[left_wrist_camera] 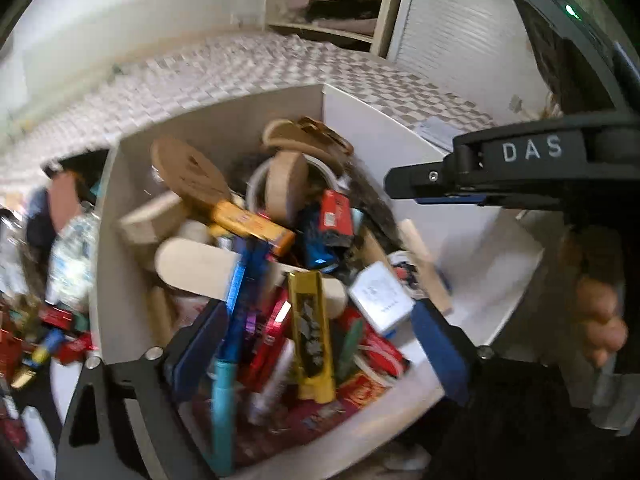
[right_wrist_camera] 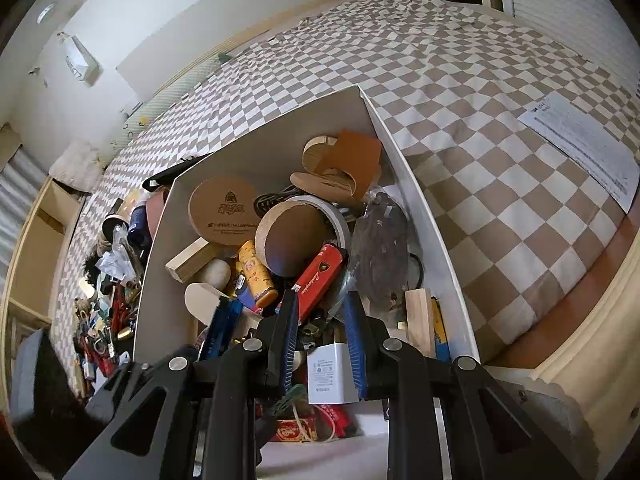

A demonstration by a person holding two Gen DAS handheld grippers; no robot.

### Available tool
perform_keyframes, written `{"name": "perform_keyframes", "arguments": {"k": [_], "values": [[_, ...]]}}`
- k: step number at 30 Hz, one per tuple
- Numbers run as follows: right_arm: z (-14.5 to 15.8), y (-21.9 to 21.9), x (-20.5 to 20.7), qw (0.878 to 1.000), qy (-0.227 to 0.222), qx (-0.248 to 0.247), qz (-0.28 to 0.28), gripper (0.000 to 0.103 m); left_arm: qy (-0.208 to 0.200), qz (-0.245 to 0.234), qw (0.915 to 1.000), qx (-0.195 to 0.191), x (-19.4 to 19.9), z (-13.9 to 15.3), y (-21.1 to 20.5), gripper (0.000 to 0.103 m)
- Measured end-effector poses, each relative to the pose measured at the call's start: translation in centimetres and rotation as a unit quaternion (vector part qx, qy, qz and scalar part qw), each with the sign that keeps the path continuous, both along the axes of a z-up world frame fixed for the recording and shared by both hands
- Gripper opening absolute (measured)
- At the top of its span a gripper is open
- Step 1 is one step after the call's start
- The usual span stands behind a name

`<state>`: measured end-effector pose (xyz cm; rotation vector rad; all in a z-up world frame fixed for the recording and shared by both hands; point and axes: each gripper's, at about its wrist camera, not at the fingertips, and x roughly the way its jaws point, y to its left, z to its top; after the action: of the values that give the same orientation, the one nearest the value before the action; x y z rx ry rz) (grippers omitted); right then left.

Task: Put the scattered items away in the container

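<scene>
Matt card, cork, wood and glossy wrappers

The container point(right_wrist_camera: 416, 208) looks like smooth matt white card; at its 11 o'clock a rough cork disc point(right_wrist_camera: 225, 211), pale bare wood block point(right_wrist_camera: 419, 320), probably foil-glossy gold packet point(left_wrist_camera: 310, 332), woven checked cloth point(right_wrist_camera: 460, 80) beneath.

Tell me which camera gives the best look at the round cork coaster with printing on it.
The right wrist view: the cork coaster is sharp, face-on, its printed logo visible, leaning against the white box wall. In the left wrist view the same coaster is motion-blurred and foreshortened, its print unreadable.
</scene>
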<state>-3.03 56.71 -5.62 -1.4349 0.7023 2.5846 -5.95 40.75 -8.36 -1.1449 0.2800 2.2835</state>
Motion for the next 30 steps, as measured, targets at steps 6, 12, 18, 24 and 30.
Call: {"name": "perform_keyframes", "arguments": {"k": [6, 12, 18, 24, 30], "values": [[0.3, 0.2, 0.0, 1.000, 0.006, -0.004, -0.007, 0.023, 0.011, 0.004, 0.9999, 0.003, 0.1, 0.2, -0.5, 0.103], [0.7, -0.2, -0.1, 1.000, 0.017, 0.004, -0.004, 0.023, 0.011, 0.007, 0.9989, 0.046, -0.3, 1.5, -2.6, 0.103], [2.2, -1.3, 0.5, 0.998, 0.055, 0.028, -0.003, 0.064, 0.027, 0.023, 0.9976, 0.060, -0.6, 3.9, -4.3, 0.103], [4.3, -2.5, 1.6, 0.992, 0.115, 0.044, -0.012, 0.096, 0.046, 0.046, 0.9957, 0.067, -0.3, 6.1, -6.8, 0.103], [6.0, -4.0, 2.6, 0.985, 0.159, 0.070, -0.011, 0.103, 0.079, 0.062, 0.9922, 0.075, 0.6, 8.1, -9.3, 0.103]]}}
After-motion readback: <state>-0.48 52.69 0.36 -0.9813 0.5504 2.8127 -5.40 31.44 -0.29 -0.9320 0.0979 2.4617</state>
